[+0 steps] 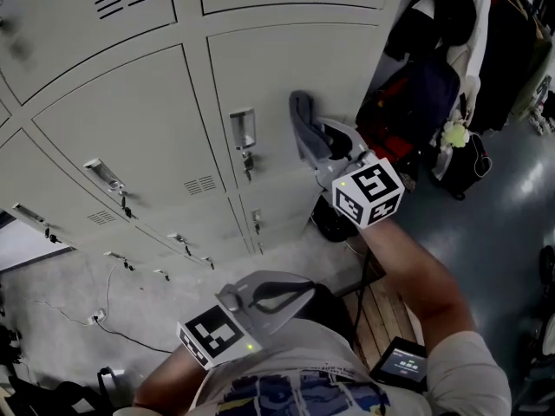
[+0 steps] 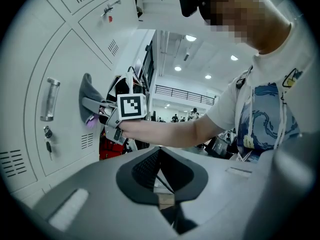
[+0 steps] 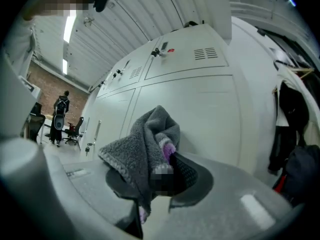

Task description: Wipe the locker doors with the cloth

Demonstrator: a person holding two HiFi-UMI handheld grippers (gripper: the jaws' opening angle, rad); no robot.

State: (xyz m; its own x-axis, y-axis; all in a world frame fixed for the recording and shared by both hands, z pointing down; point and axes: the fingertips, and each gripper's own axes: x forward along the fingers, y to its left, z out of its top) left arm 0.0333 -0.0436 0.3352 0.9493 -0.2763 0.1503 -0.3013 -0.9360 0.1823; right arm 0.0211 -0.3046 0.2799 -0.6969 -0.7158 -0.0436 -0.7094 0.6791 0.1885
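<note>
Where the cloth sits: against the locker door, just right of its handle
Right hand-held gripper: jaws clamped on cloth
Left hand-held gripper: jaws together, empty, well apart from handle

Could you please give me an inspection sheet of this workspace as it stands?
Surface: pale locker doors, all closed; no marks seen.
Job's things: grey cloth pressed against one door, right of its handle.
Clutter: hanging clothes and bags beside the lockers; a small lit screen low at right.
Grippers: right gripper shut on the cloth; left gripper shut, empty, held low.
Cables: a thin cable on the floor.
Surroundings: a person stands far off.
</note>
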